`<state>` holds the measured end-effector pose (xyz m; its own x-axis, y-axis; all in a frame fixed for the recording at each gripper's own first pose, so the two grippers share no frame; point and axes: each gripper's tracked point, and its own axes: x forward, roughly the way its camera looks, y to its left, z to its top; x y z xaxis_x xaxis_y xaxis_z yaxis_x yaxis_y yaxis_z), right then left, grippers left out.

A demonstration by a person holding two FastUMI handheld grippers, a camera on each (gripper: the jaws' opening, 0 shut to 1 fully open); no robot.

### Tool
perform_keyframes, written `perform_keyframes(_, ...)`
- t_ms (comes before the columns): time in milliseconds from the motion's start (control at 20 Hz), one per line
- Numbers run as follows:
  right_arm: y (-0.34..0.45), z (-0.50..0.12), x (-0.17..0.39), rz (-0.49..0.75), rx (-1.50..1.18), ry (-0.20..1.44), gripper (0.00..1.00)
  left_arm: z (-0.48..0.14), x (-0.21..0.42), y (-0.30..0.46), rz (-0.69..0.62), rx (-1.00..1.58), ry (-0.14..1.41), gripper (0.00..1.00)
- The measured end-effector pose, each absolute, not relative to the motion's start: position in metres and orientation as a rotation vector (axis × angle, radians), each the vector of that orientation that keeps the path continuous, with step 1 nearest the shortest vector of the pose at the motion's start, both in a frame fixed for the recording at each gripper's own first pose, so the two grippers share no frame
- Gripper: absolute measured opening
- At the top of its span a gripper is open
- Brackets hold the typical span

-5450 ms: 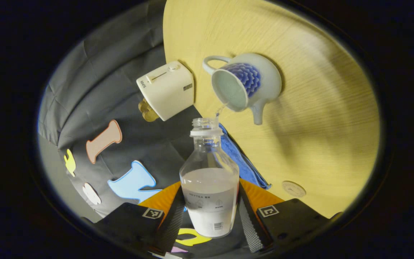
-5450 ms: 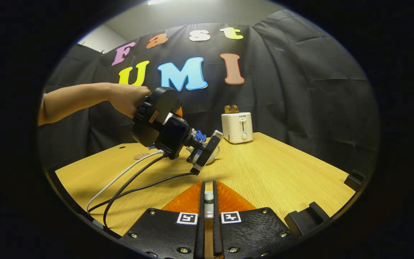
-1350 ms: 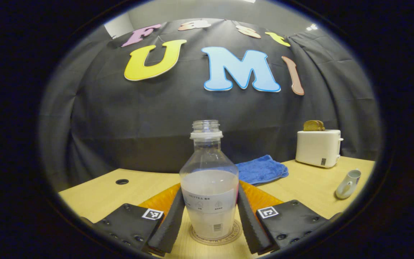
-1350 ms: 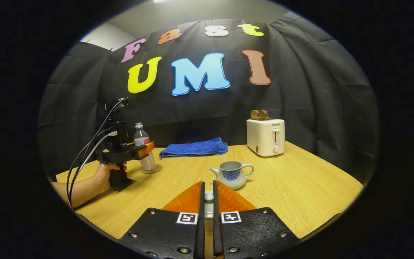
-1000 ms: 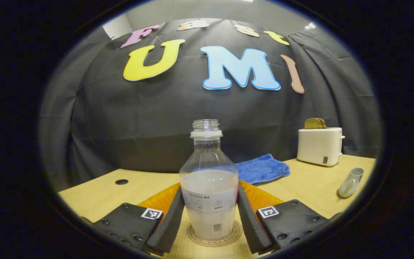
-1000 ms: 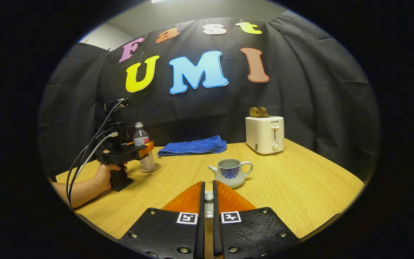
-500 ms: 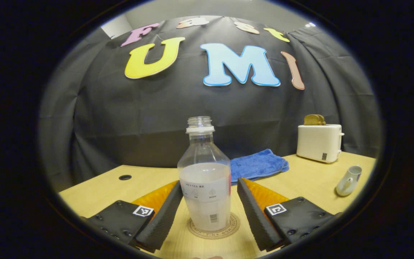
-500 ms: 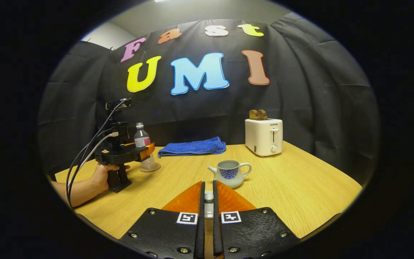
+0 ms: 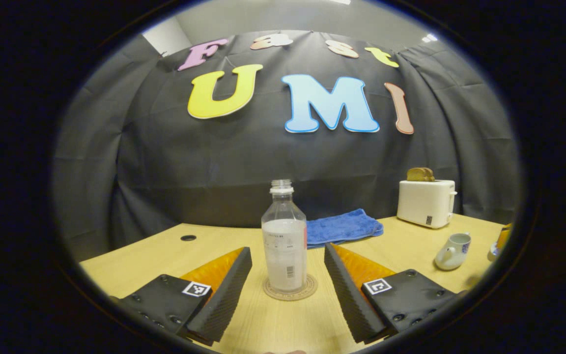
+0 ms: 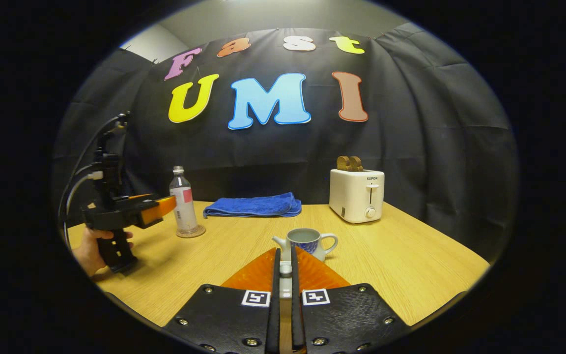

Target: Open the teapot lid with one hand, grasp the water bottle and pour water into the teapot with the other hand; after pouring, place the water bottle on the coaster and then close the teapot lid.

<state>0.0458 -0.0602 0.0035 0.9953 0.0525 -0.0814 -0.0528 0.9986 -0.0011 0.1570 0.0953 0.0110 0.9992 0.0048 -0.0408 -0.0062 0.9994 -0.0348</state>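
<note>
The water bottle is standing on the coaster at lower centre, the left gripper gaping apart around it. The right gripper, clamped on the lid, is facing the open teapot mid-frame; it should be lowering the lid level onto the rim.

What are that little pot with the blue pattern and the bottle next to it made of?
The teapot looks like glazed ceramic: pale, glossy, with a painted blue motif. The water bottle looks like clear thin plastic, since the liquid shows through. It stands on a coaster, possibly cork or wood.
</note>
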Motion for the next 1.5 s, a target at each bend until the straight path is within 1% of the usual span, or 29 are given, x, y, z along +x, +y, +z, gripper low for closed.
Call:
perform_keyframes(100, -0.065, 0.005, 0.06, 0.039, -0.021, 0.075, 0.1, 0.011, 0.136, 0.092, -0.002, -0.07, 0.051, 1.0)
perform_keyframes(300, -0.078, 0.012, 0.099, 0.003, -0.058, 0.07, 0.1, 0.017, 0.089, 0.091, 0.03, -0.05, 0.006, 1.0)
perform_keyframes(500, -0.08, 0.026, 0.125, -0.013, -0.083, 0.04, 0.1, 0.015, 0.059, 0.066, -0.005, -0.079, 0.006, 1.0)
perform_keyframes(600, -0.077, 0.031, 0.141, -0.016, -0.097, 0.03, 0.1, 0.021, 0.049, 0.051, -0.044, -0.085, 0.005, 1.0)
perform_keyframes(800, -0.082, 0.024, 0.159, -0.043, -0.086, 0.051, 0.09, 0.029, 0.042, 0.043, -0.053, -0.005, -0.026, 1.0)
perform_keyframes(1000, -0.083, 0.013, 0.166, -0.045, -0.066, 0.079, 0.1, 0.027, 0.039, 0.026, -0.12, -0.057, -0.03, 1.0)
perform_keyframes(1150, -0.079, 0.008, 0.168, -0.028, -0.048, 0.094, 0.09, 0.023, 0.042, 0.031, -0.102, -0.057, -0.026, 1.0)
perform_keyframes(1450, -0.081, 0.003, 0.17, -0.036, -0.06, 0.109, 0.09, 0.022, 0.041, 0.031, -0.103, -0.068, -0.031, 1.0)
perform_keyframes(1500, -0.08, 0.002, 0.17, -0.039, -0.062, 0.115, 0.12, 0.023, 0.041, 0.031, -0.102, -0.063, -0.034, 1.0)
